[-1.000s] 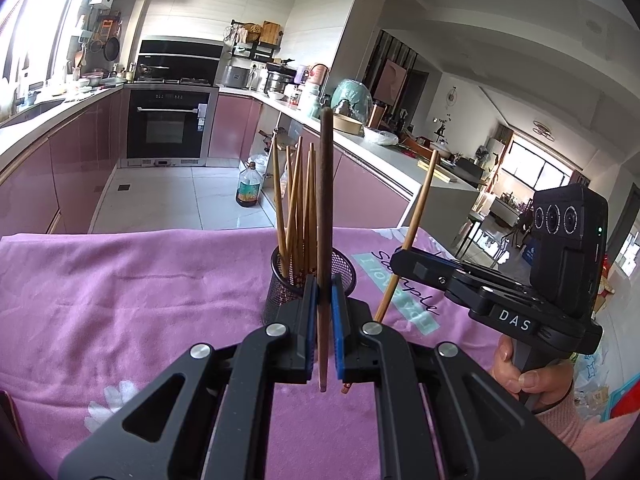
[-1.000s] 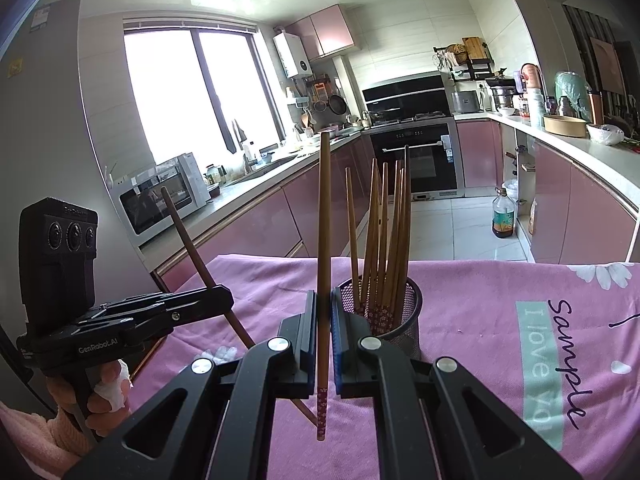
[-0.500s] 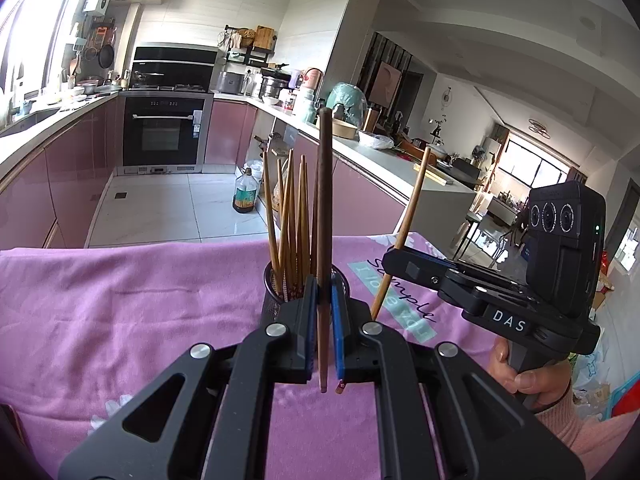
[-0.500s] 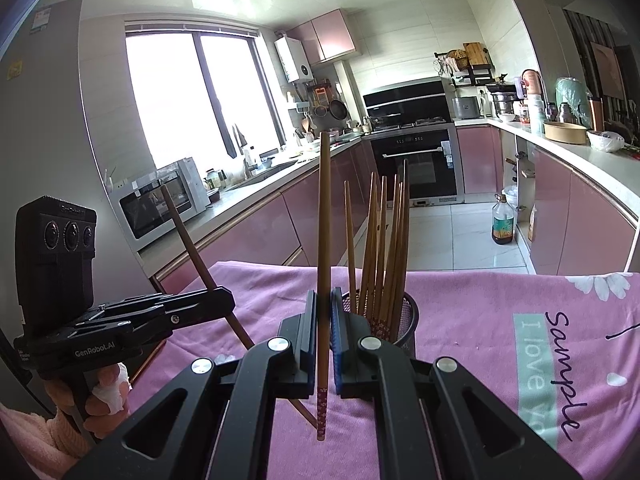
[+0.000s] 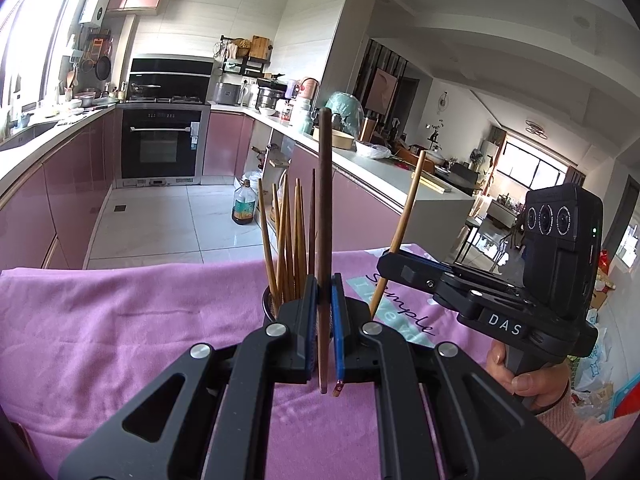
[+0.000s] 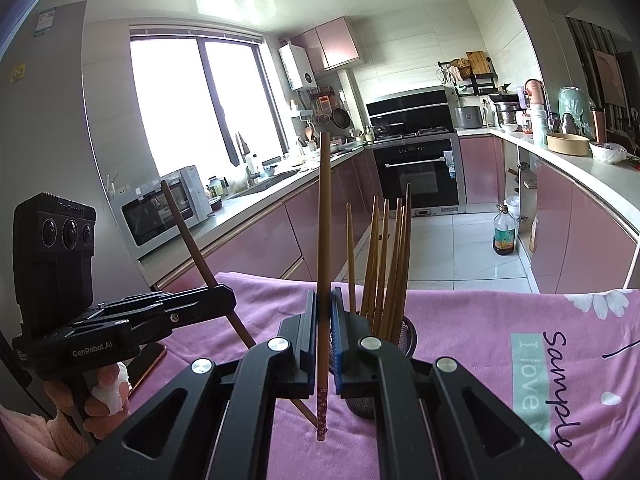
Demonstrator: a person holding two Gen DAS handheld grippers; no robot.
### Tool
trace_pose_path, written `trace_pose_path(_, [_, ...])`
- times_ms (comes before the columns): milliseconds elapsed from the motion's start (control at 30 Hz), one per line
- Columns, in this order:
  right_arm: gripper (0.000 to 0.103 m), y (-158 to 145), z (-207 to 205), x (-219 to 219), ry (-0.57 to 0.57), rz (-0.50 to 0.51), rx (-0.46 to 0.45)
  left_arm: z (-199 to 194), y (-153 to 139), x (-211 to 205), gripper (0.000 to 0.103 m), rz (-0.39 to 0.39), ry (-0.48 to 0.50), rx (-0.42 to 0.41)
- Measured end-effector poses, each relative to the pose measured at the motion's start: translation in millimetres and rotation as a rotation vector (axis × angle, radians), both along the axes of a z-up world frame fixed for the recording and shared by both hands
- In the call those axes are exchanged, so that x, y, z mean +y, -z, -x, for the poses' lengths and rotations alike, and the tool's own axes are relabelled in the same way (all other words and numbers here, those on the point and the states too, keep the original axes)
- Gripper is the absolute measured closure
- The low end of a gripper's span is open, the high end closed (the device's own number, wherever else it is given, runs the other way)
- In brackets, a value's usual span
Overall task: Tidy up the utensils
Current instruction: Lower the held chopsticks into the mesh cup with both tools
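I am holding a two-finger gripper in each hand, and each one is clamping a single chopstick upright so its lower end can be steered down into a holder. My left gripper [image 5: 325, 320] is pinching a dark brown chopstick [image 5: 325, 208] between its blue-lined pads, with most of the stick rising above the jaws and a short end hanging below them. My right gripper [image 6: 325, 332] is closed in the same way on a lighter brown chopstick [image 6: 324, 240], whose patterned pink tip is showing under the jaws. Just beyond both grippers a black mesh cup [image 6: 408, 334] is standing on the surface, which is covered by a pink cloth [image 5: 120, 320]. A cluster of chopsticks [image 5: 286, 236] is already standing in that cup, leaning slightly apart. From the left camera the right gripper is sitting off to the right, its stick tilted; from the right camera the left gripper is sitting off to the left. I judge that both sticks are being held vertical and close to the cup so they can be dropped in beside the others, one after the other to avoid clashing.
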State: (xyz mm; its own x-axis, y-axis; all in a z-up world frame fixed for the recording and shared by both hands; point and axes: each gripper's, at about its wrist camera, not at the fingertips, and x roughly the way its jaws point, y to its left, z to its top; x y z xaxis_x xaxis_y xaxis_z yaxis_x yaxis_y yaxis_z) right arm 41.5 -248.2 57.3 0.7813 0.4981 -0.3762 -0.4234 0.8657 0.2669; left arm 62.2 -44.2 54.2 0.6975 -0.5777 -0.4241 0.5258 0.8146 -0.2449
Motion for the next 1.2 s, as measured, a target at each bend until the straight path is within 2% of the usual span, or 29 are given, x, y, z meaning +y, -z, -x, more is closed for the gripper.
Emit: trace_pose_path(1200, [0.098, -12.5, -7.7, -1.3, -0.005, -0.005, -0.041, 9.0, -21.6, -1.3, 0.095, -0.020, 0.002, -0.067])
